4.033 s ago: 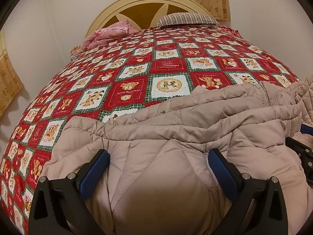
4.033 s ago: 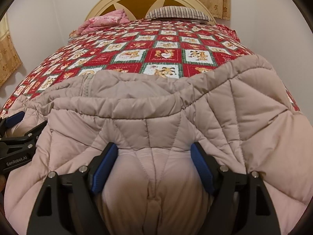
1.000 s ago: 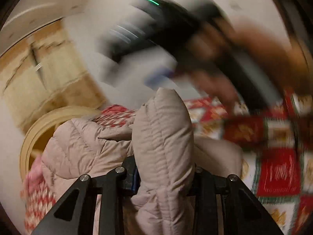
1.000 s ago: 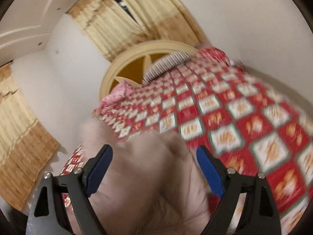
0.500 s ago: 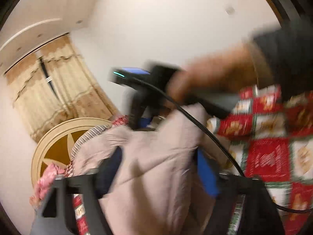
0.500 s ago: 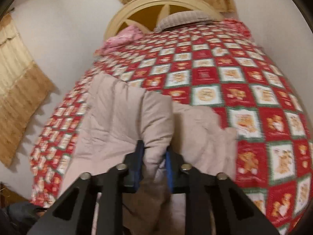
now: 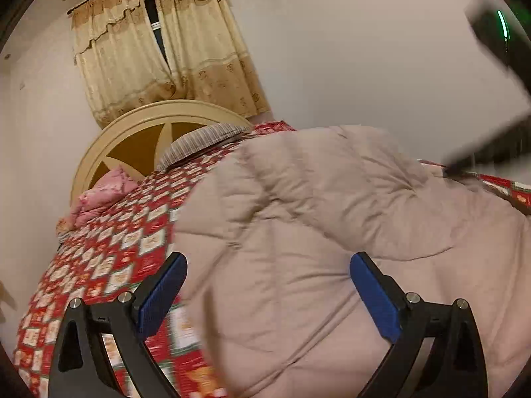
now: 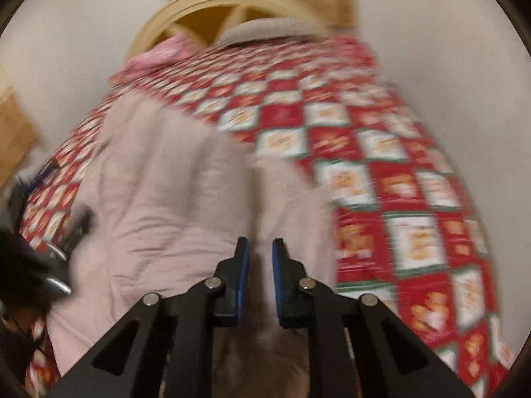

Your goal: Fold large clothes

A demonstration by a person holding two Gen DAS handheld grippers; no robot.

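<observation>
A beige quilted puffer jacket (image 7: 315, 215) lies bunched on the red patchwork bedspread (image 7: 109, 265). My left gripper (image 7: 268, 278) hovers just over it, jaws wide and still opening; the blue pads (image 7: 162, 295) stand apart from the fabric, which lies beneath them. In the blurred right wrist view, my right gripper (image 8: 260, 262) is nearly shut with a thin fold of the jacket (image 8: 159, 199) pinched between its pads, and its jaws are starting to open. The right tool shows as a dark blur with a green light (image 7: 497, 33) at the left wrist view's upper right.
The bed's round cream headboard (image 7: 132, 132) stands at the far end with a striped pillow (image 7: 202, 142) and a pink bundle (image 7: 99, 199) before it. Yellow curtains (image 7: 159, 49) hang behind. Bare bedspread (image 8: 415, 232) stretches to the jacket's right. A dark blurred shape (image 8: 33, 248) sits at the left edge.
My left gripper let go of the jacket fold, opened wide and swung across. My right gripper, open a second ago, closed on a fold of the jacket and dipped toward the bed.
</observation>
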